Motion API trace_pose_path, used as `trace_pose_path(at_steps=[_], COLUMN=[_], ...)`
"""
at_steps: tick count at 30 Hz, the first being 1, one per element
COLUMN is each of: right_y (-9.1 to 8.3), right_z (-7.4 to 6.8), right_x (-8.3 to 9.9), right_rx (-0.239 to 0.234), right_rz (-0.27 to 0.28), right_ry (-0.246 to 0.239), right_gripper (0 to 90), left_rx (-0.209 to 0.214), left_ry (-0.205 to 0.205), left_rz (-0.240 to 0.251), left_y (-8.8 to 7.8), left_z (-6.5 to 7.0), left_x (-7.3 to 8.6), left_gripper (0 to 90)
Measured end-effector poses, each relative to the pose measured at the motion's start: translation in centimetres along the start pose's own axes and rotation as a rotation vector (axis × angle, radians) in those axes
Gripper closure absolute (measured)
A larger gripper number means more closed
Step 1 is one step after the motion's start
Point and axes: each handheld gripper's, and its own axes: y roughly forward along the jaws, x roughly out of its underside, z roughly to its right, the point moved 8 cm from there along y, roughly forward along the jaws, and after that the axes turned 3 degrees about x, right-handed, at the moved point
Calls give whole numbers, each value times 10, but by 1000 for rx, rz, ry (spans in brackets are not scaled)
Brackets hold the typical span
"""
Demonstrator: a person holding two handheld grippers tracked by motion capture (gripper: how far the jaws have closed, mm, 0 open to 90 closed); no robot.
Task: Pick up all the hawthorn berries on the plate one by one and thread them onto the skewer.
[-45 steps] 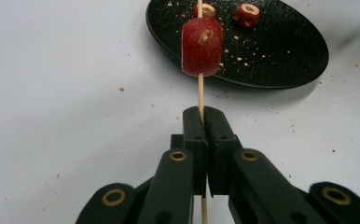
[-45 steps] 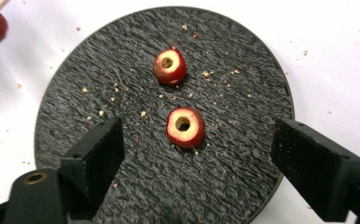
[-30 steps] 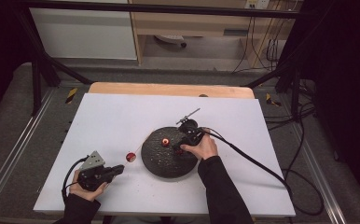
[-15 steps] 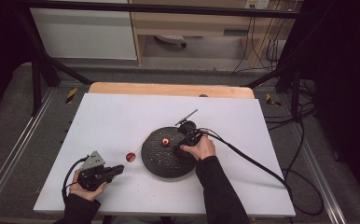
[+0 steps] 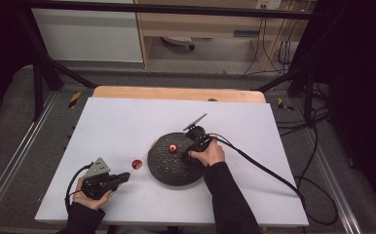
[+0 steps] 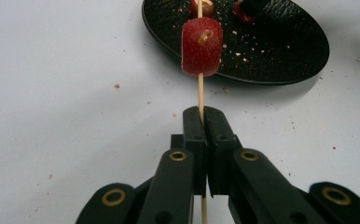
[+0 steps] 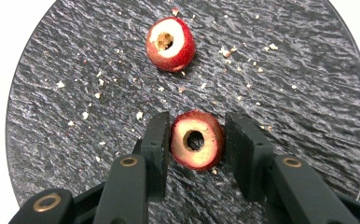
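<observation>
Two grippers busy: left gripper (image 6: 201, 116) clamps skewer (image 6: 200, 95) bearing one fruit (image 6: 202, 46); right gripper (image 7: 196, 140), jaws just closing, pinches cored fruit (image 7: 197, 140) on plate (image 7: 308, 116). Grip lightly, lift straight, align hole with skewer tip.

High view looks down over the whole table (image 5: 127, 122); both gripper views sit close, sharing the black plate (image 5: 169, 170).
</observation>
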Motion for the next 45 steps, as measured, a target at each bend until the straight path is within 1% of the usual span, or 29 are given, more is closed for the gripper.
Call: trace_pose_path(at_steps=[6, 11, 12, 13, 19, 20, 24, 28, 31, 32, 34, 38, 41, 45], right_y=[-1, -5, -7, -8, -22, -23, -30, -37, -43, -46, -52, -58, -62, -68], right_z=[0, -2, -2, -2, -5, -5, -7, -9, -12, -12, -14, -15, -16, -14], right_x=[1, 1, 0, 0, -3, -3, -4, -4, -4, -4, -4, -1, 2, 4], right_rx=[-4, -8, -11, -9, -16, -13, -16, -32, -47, -48, -68, -88, -108, -146], right_rz=[-10, -4, -3, 4, 48, 55, 73, 104, 141, 158, 197, 265, 319, 418], right_ry=[11, 12, 19, 15, 31, 27, 30, 31, 37, 36, 45, 51, 69, 112], right_gripper=[626, 627, 627, 628, 629, 628, 629, 629, 629, 629, 629, 630, 630, 630], left_rx=[2, 2, 2, 2, 4, 4, 4, 6, 5, 4, 4, 4, 2, 4], left_ry=[1, 3, 3, 3, 6, 7, 8, 10, 12, 11, 9, 11, 14, 8], left_rz=[0, 1, 1, 2, 1, 1, 1, 3, 9, 10, 11, 15, 19, 23], left_y=[0, 0, 0, 0, 1, 1, 1, 1, 0, 0, 0, 1, 1, 1], left_z=[1, 1, 2, 2, 3, 3, 4, 5, 5, 5, 5, 7, 8, 8], left_x=[0, -1, -1, -1, -1, -1, -1, -2, -3, -3, -3, -4, -5, -6], left_gripper=[879, 879, 879, 879, 879, 879, 879, 879, 879, 879, 879, 879, 879, 879])
